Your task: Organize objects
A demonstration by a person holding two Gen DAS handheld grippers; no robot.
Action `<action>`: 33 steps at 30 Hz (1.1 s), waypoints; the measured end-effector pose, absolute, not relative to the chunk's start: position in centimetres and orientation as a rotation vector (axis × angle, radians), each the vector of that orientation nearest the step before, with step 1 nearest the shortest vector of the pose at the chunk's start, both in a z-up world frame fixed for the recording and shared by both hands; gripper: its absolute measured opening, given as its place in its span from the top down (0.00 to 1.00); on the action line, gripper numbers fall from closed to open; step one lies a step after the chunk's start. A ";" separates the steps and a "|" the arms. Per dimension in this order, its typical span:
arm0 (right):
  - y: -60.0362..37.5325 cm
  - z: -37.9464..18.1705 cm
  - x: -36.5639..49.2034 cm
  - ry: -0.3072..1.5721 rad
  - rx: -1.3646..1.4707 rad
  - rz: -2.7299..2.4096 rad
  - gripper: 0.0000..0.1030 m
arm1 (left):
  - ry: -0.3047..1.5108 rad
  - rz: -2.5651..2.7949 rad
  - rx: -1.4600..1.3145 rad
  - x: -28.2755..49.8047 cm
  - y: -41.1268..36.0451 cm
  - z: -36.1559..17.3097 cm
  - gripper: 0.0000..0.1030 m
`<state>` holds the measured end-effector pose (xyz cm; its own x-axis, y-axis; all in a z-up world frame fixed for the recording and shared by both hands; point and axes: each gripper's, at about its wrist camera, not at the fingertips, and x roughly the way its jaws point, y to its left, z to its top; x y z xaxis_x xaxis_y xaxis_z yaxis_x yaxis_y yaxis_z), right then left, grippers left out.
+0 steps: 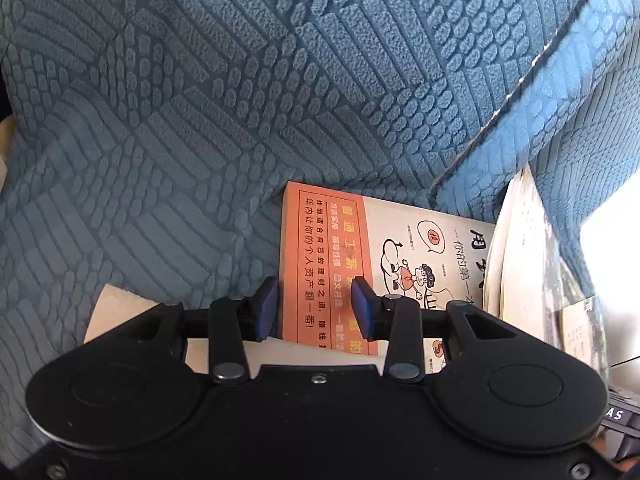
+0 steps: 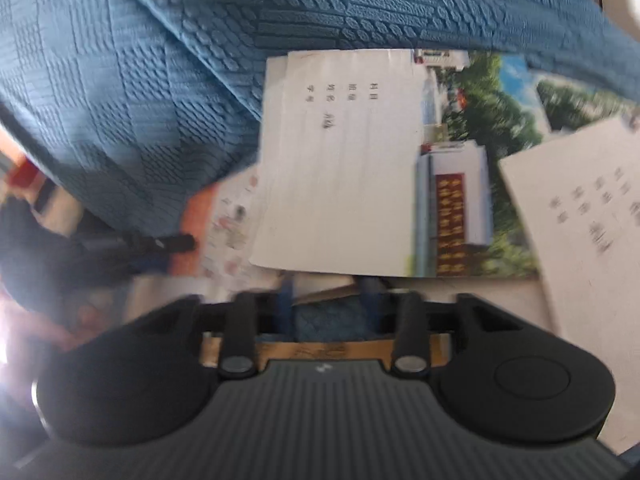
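Left gripper, jaws apart and clamping nothing, straddled the orange book's near end; its long axis ran straight ahead.

Sharp daylit left view; right view motion-blurred, edge glare.

left tongs: black, blue pads, silver rivets; right tongs: ribbed grey housing

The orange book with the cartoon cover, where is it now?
In the left wrist view, the orange book lies low and right of centre on the blue textured cover, right by the left gripper, beside white papers on its right.
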<state>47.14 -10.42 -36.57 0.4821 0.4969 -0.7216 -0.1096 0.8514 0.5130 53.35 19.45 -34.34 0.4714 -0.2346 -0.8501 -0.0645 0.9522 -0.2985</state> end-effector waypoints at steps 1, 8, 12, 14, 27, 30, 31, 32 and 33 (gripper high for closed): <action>-10.4 -36.7 47.1 1.008 0.438 0.381 0.72 | 1.078 -0.100 -0.288 53.3 19.2 -34.2 0.64; -10.0 -36.6 46.8 1.010 0.417 0.367 0.83 | 1.029 -0.055 -0.230 52.5 19.1 -33.3 0.84; -10.0 -35.5 46.7 0.988 0.428 0.395 0.85 | 1.019 -0.063 -0.251 52.5 19.8 -32.5 0.88; -10.0 -34.8 46.6 0.976 0.435 0.412 0.86 | 1.004 -0.070 -0.259 52.5 20.0 -31.9 0.89; -6.7 -32.1 46.2 0.948 0.438 0.549 0.86 | 0.950 -0.032 -0.204 51.9 23.6 -28.8 0.91; -5.4 -31.6 45.9 0.947 0.438 0.589 0.86 | 0.955 -0.012 -0.197 51.3 25.4 -28.8 0.92; -4.9 -31.4 45.7 0.942 0.434 0.605 0.86 | 0.960 -0.002 -0.199 51.0 25.9 -28.9 0.93; -4.4 -31.1 45.6 0.937 0.429 0.619 0.86 | 0.963 0.006 -0.202 50.8 26.5 -29.0 0.94; -3.9 -30.9 45.5 0.931 0.426 0.638 0.86 | 0.969 0.009 -0.206 50.5 27.1 -29.1 0.94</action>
